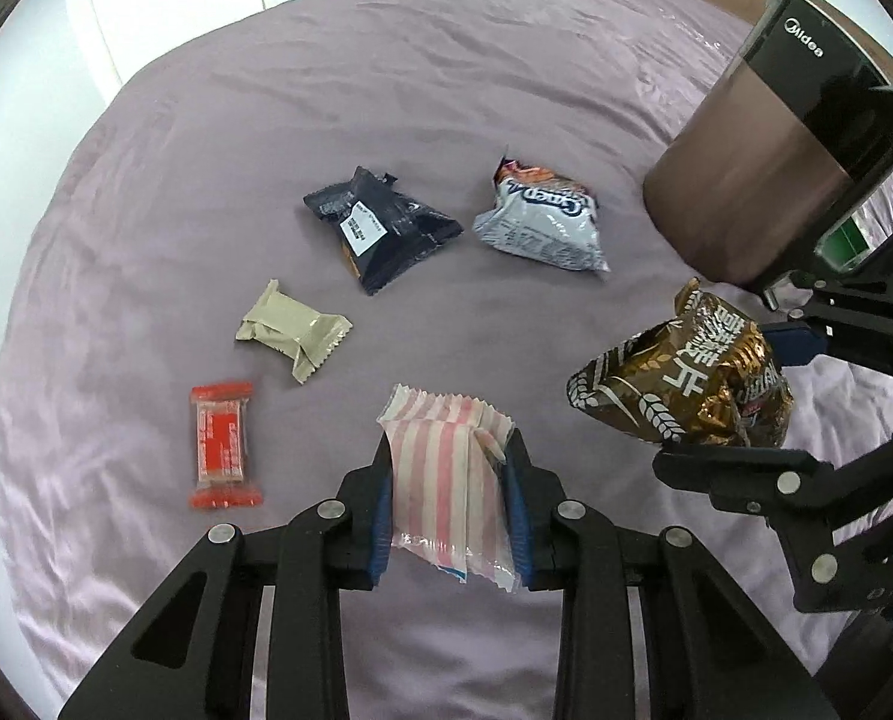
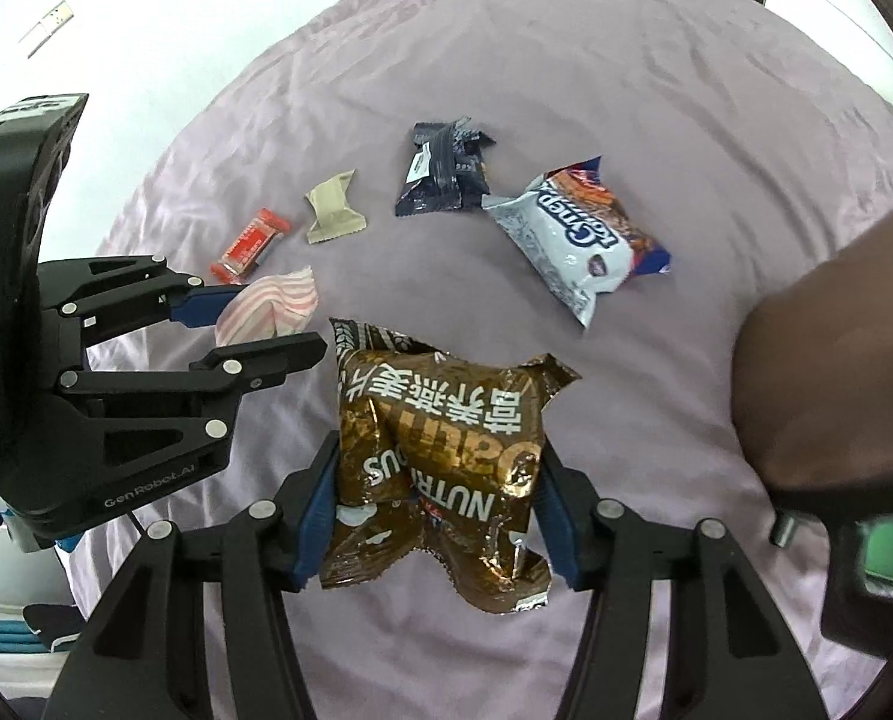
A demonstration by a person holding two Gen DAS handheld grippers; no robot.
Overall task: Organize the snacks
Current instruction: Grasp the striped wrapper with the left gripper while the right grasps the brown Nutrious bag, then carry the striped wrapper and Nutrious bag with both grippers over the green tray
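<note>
The left gripper (image 1: 449,468) pinched a pink-striped packet (image 1: 446,486) at lower centre; the right gripper (image 2: 437,480) clamped a gold oat bag (image 2: 440,468), apparently lifted clear of the purple bedsheet (image 2: 566,90).

The left gripper (image 1: 449,501) points steeply down, its blue pads pressed on both sides of a striped packet (image 1: 446,480). The right gripper (image 2: 440,510) also points steeply down beside it, clamped on a brown bag (image 2: 440,480). Both packets seem lifted clear, though that is hard to judge.
</note>
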